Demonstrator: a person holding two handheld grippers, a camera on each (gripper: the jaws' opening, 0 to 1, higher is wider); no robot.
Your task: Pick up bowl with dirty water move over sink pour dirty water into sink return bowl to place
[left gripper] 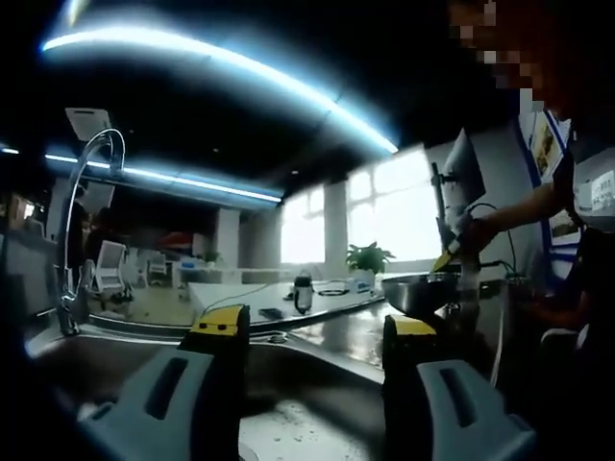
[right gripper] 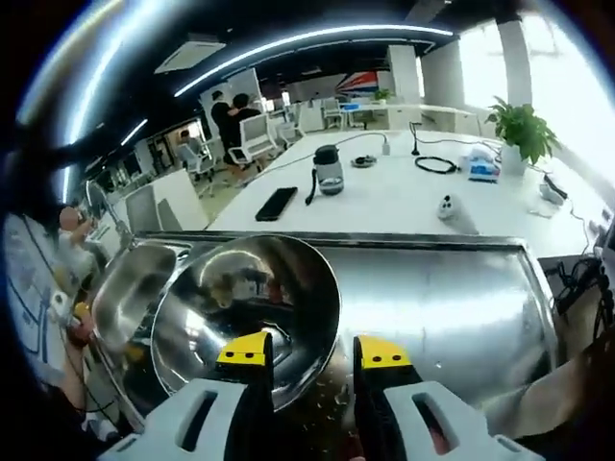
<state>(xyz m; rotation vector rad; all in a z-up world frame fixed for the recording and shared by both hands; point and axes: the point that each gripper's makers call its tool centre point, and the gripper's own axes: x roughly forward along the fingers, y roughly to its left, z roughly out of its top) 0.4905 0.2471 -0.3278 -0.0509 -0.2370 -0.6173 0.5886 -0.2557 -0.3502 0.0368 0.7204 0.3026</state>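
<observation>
A shiny round stainless-steel bowl (right gripper: 252,312) sits pinched by its near rim in the right gripper (right gripper: 309,357), one yellow-tipped jaw inside the rim and one outside — closed on thin metal, not around the body. In the right gripper view the bowl hangs tilted toward the steel sink basin (right gripper: 130,288), which lies just beside it on the far side from the flat steel drainboard (right gripper: 442,288). Whether dirty water remains inside can't be told; the interior shows reflections only.

The left gripper (left gripper: 312,331) hovers over the sink w/ jaws spread wide, holding nothing; the curved chrome faucet (left gripper: 82,206) rises at the sink's far edge, and the bowl (left gripper: 420,291) shows beyond the sink, at counter level.

Risks from here, as judged: a rim-only pinch on slick steel could let the bowl swing or slip — esp. if water shifts — and any spill short of the sink would wet the drainboard near the white desk (right gripper: 384,192) w/ its phone and cables.
</observation>
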